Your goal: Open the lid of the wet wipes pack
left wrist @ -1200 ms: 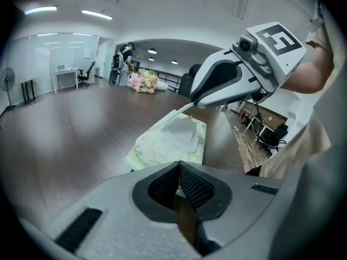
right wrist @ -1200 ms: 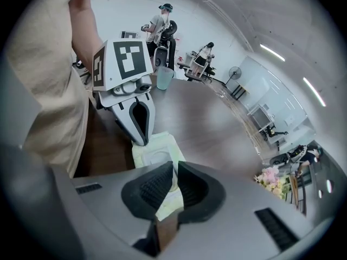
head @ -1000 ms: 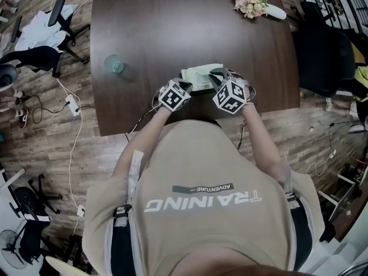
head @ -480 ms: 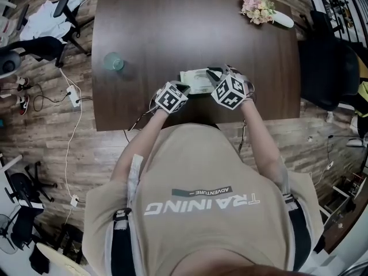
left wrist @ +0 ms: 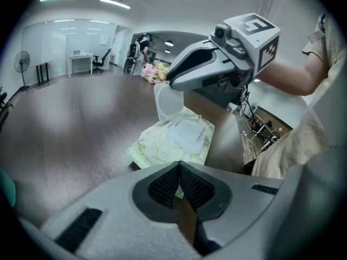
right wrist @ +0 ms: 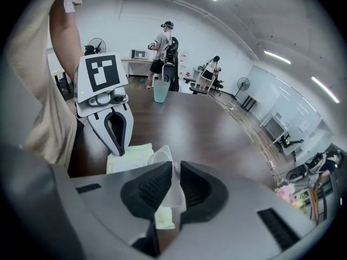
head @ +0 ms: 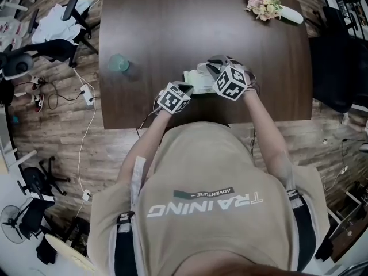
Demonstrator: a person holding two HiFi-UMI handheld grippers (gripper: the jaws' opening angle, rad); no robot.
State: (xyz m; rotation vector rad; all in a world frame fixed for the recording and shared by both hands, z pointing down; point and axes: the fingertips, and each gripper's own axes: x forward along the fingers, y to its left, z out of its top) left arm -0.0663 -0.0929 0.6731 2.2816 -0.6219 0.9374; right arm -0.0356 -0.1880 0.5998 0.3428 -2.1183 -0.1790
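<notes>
Two grippers meet at the wet wipes pack (head: 198, 83), which lies flat on the dark wooden bench (head: 190, 27), near its front edge and directly ahead of the person. On the left gripper (left wrist: 179, 171), the fingers (left wrist: 161, 186) are pressed together on the near edge of the pack, with a sliver of pale green wrapper showing between them. On the right gripper (right wrist: 173, 182), the fingers (right wrist: 149, 191) pinch the translucent white lid (left wrist: 164, 103). The lid is hinged up and stands almost upright off the top of the pack. A green cup (head: 118, 64) stands on the bench, well apart, to the left of the pack. A bouquet of flowers (head: 263, 3) lies at the far right corner of the bench.
</notes>
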